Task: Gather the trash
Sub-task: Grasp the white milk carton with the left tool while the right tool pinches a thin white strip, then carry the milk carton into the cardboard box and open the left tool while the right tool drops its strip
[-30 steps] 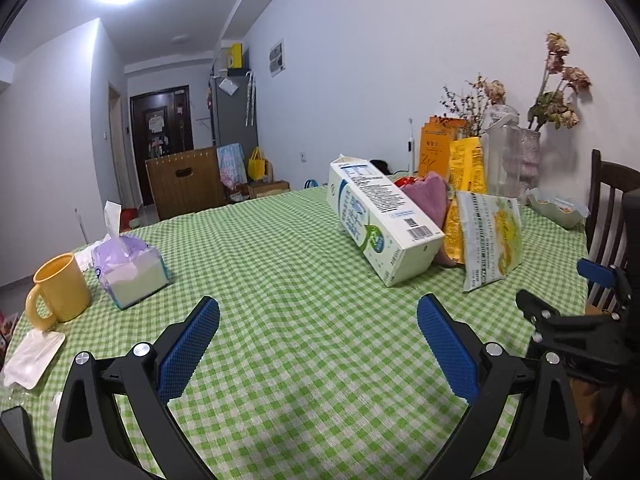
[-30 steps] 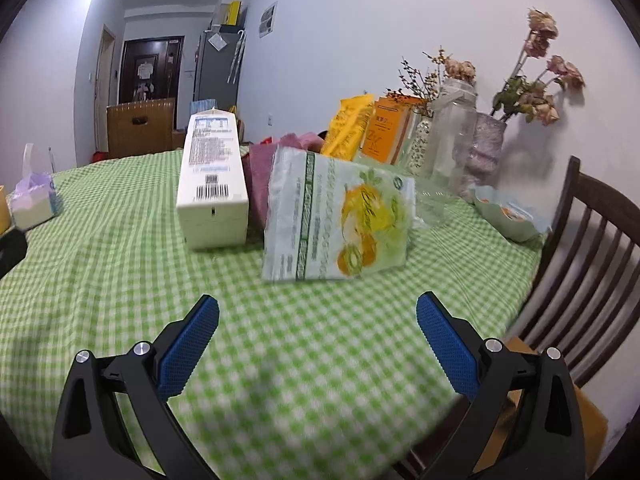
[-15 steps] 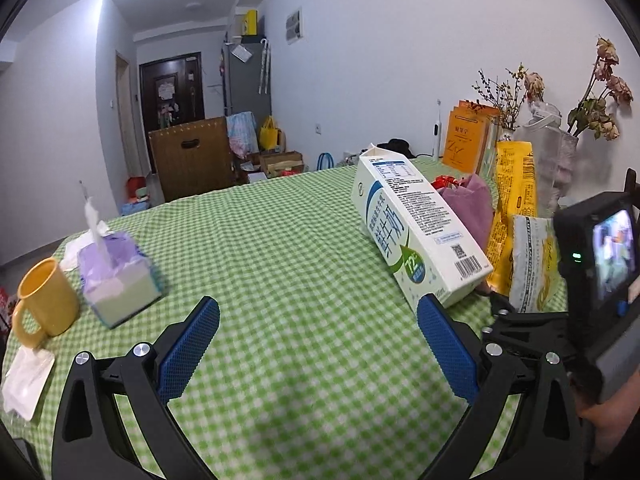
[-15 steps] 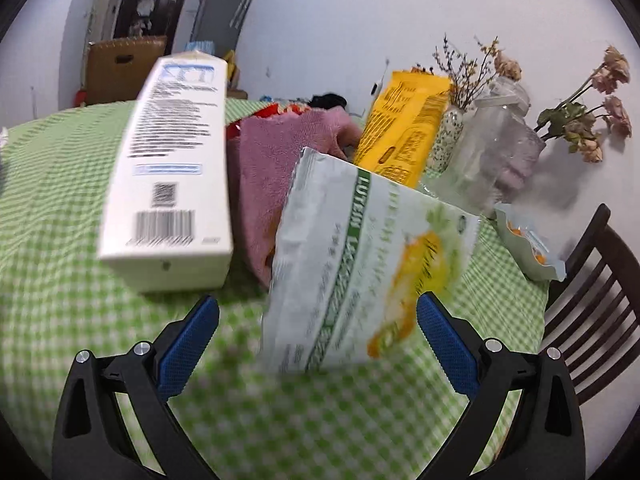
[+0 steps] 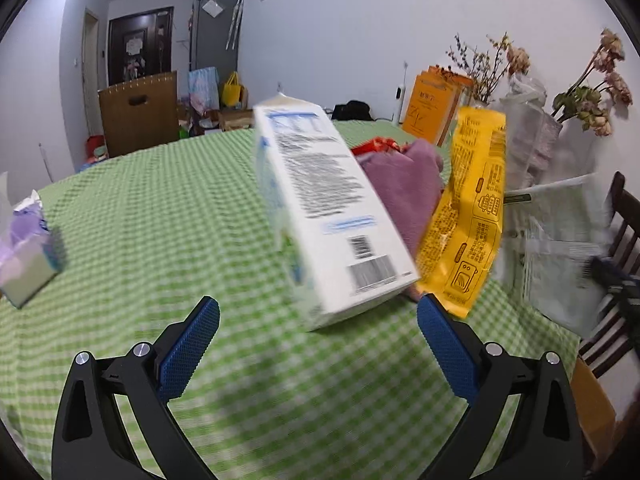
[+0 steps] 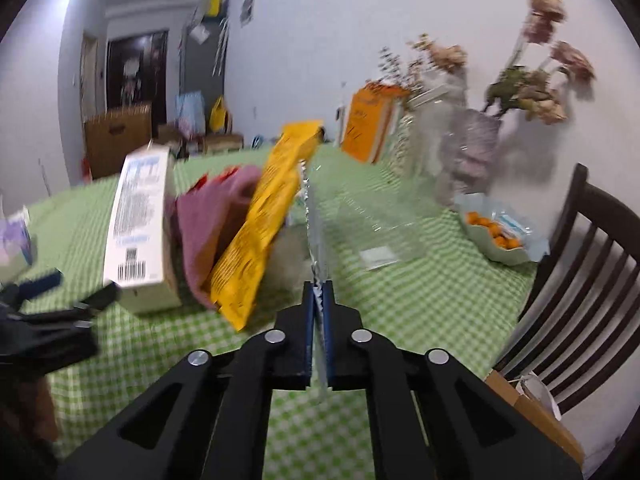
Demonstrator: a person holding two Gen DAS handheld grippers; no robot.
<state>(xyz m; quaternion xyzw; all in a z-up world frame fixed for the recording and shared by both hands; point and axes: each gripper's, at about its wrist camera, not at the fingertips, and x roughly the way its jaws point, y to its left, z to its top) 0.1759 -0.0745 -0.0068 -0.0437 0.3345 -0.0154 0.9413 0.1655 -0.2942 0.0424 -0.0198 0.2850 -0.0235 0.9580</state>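
A white milk carton (image 5: pixel 328 216) lies on the green checked table (image 5: pixel 160 220), just ahead of my open left gripper (image 5: pixel 318 324). Beside it are a pink cloth (image 5: pixel 404 188) and a yellow snack bag (image 5: pixel 472 216). My right gripper (image 6: pixel 319 300) is shut on the white-green snack bag (image 6: pixel 314 220), seen edge-on and lifted; the same bag shows in the left wrist view (image 5: pixel 560 248) at the right. The carton (image 6: pixel 140 216) and yellow bag (image 6: pixel 260 224) also show in the right wrist view.
A tissue pack (image 5: pixel 24 248) lies at the left. An orange box (image 6: pixel 372 124), glass vases with dried flowers (image 6: pixel 472 152), a clear container (image 6: pixel 384 224) and a bowl of snacks (image 6: pixel 500 236) stand at the back right. A dark wooden chair (image 6: pixel 580 280) stands at the table's right edge.
My right gripper has closed on the white-green snack bag and lifted it off the table. My left gripper has moved closer to the milk carton, staying open.
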